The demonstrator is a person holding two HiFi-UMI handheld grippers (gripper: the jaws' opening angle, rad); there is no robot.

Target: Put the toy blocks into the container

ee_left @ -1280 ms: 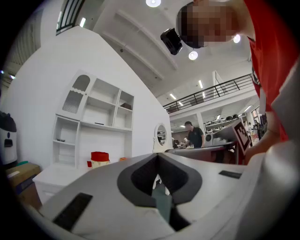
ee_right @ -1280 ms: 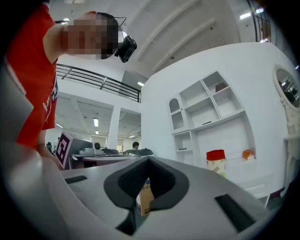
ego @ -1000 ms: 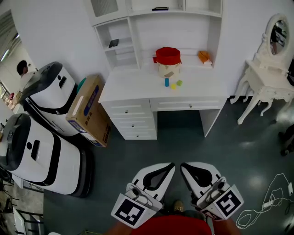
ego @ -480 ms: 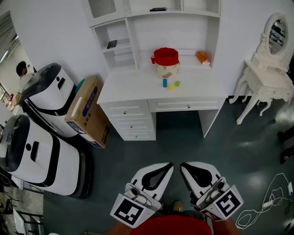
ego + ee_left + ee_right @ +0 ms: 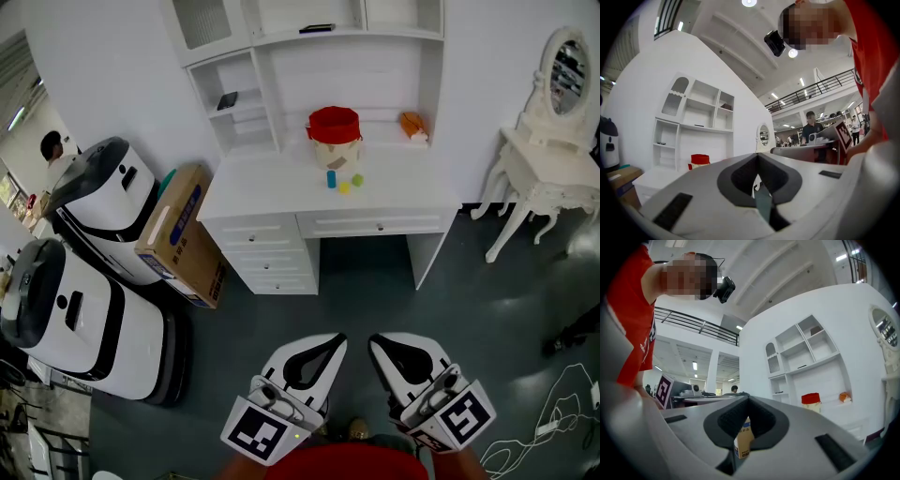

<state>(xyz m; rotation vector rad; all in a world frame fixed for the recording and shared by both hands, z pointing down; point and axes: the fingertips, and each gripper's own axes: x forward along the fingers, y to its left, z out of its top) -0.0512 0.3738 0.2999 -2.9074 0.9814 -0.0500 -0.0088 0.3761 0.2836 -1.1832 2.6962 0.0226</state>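
Toy blocks (image 5: 344, 186) on desk (image 5: 262, 187), far ahead of left gripper (image 5: 332, 340), right gripper (image 5: 379, 340)

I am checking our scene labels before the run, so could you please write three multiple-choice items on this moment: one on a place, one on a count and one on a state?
1. Where do the toy blocks lie relative to the container?
A inside it
B in front of it on the desk
C below it on the floor

2. How many toy blocks show?
A two
B three
C five

3. How do the left gripper and right gripper stand?
A both shut, empty
B both wide open
C each shut on a block

Answers:
1 B: they rest on the desktop before the container.
2 B: one blue, one yellow, one green.
3 A: each gripper view shows the jaw tips meeting with nothing between.
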